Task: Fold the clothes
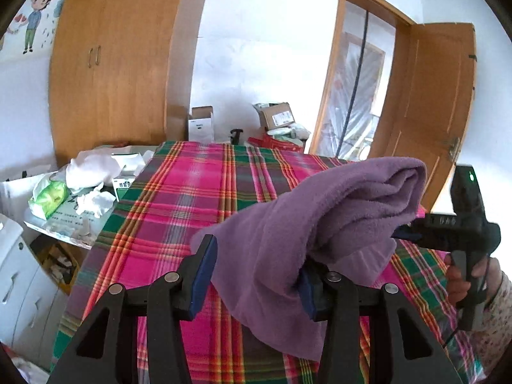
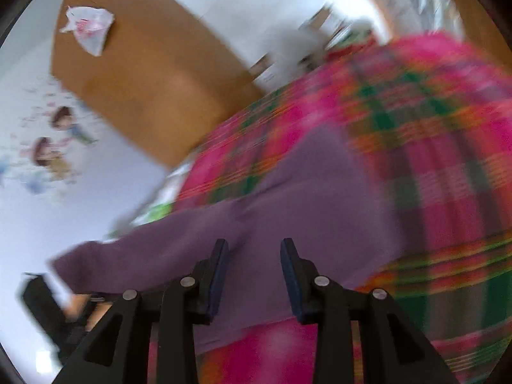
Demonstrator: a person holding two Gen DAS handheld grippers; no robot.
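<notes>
Left gripper (image 1: 252, 275) fingers stand wide, a purple fleece garment (image 1: 320, 224) draped over the right-hand one, bunched above the plaid-covered bed (image 1: 179, 198). Right gripper (image 2: 254, 275) fingers, half open, hold nothing in the blurred view. Folding looks unfinished: no flat stack yet.

A lived-in home bedroom: a plaid bedspread (image 1: 198, 198) fills the centre, a wooden wardrobe (image 1: 112, 64) stands at 11 o'clock beside a cartoon wall sticker (image 1: 33, 16), a door (image 1: 438, 96) opens at 2 o'clock, and boxes (image 1: 276, 116) sit at 12.
</notes>
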